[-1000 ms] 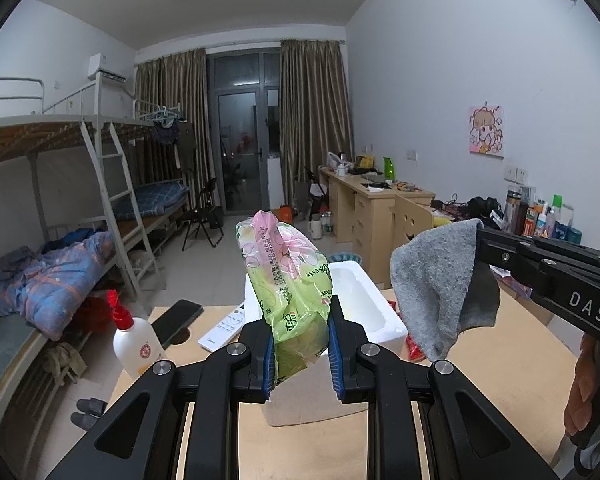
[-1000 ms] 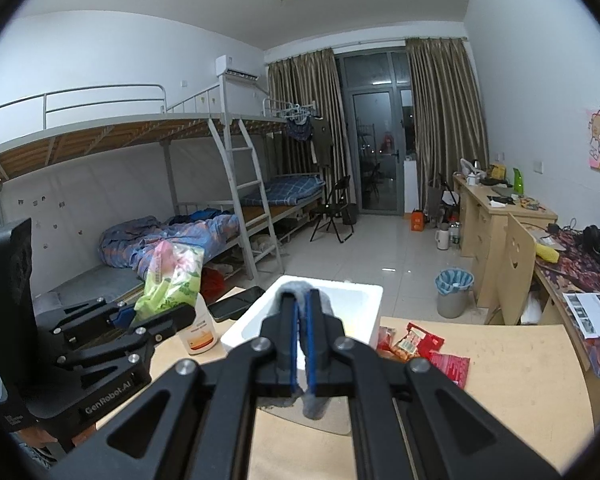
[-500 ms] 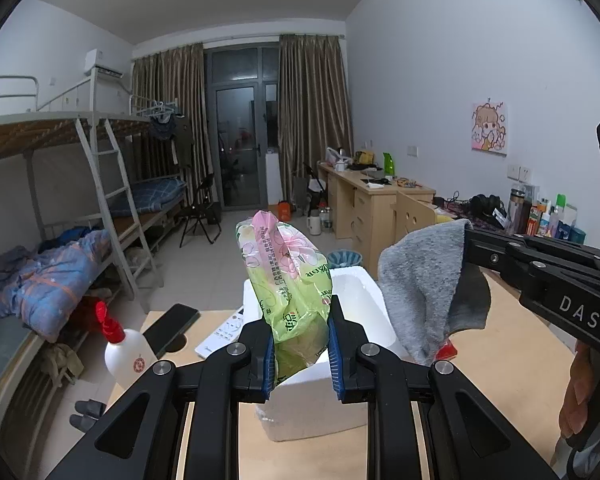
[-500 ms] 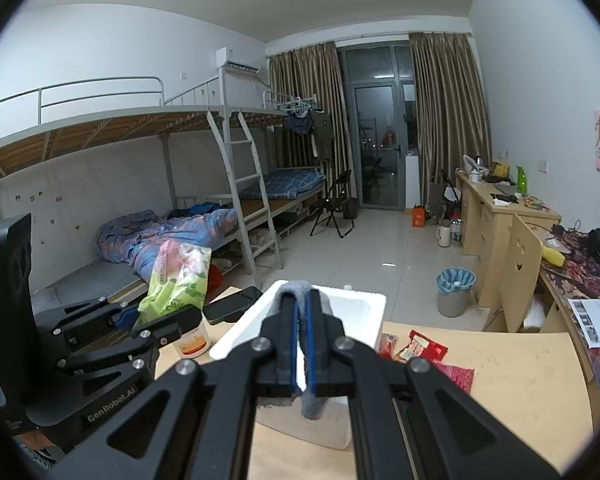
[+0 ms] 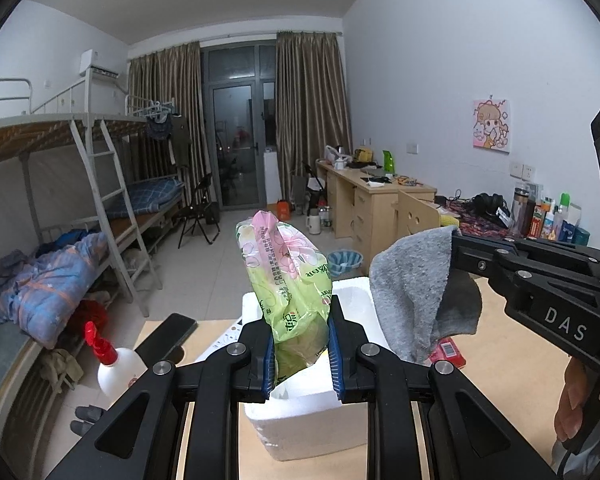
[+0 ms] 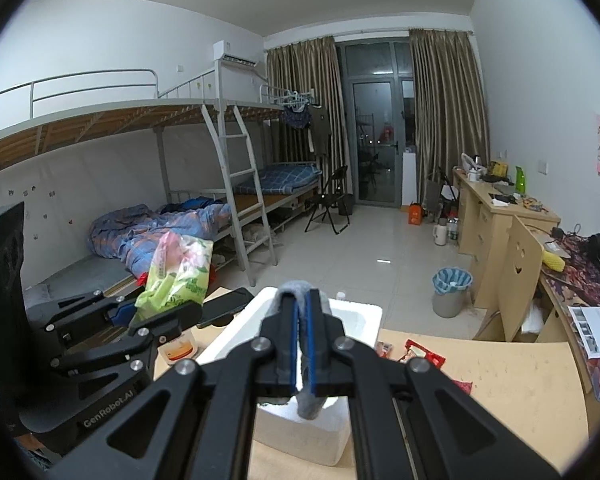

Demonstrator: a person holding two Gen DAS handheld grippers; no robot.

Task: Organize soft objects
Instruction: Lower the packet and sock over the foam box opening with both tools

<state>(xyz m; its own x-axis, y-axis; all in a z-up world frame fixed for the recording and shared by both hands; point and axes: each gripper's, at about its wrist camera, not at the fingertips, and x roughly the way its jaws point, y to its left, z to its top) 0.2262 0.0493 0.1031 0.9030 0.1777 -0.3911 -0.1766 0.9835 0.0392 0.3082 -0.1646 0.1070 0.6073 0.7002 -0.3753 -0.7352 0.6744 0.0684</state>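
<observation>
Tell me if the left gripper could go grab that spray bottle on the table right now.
Probably not: the left gripper is shut on the green tissue pack, so nothing is free for the spray bottle.

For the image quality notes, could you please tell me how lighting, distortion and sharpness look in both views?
Left wrist: dim ceiling-tube light, fisheye bends the walls, green packet and grey cloth sharp. Right wrist: same dimness, dark vignette corners, cloth slightly soft up close.

The bag (image 5: pixel 290 280) is thin, glossy plastic film, crinkled, printed green and pink. At its three o'clock, the cloth (image 5: pixel 414 288) is grey, fuzzy, matt knit. The box (image 5: pixel 300 424) below is white foam, grainy and dull. The table (image 6: pixel 500 392) looks like pale wood, matt. The bottle (image 5: pixel 120 368) at eight o'clock is smooth white plastic.
</observation>
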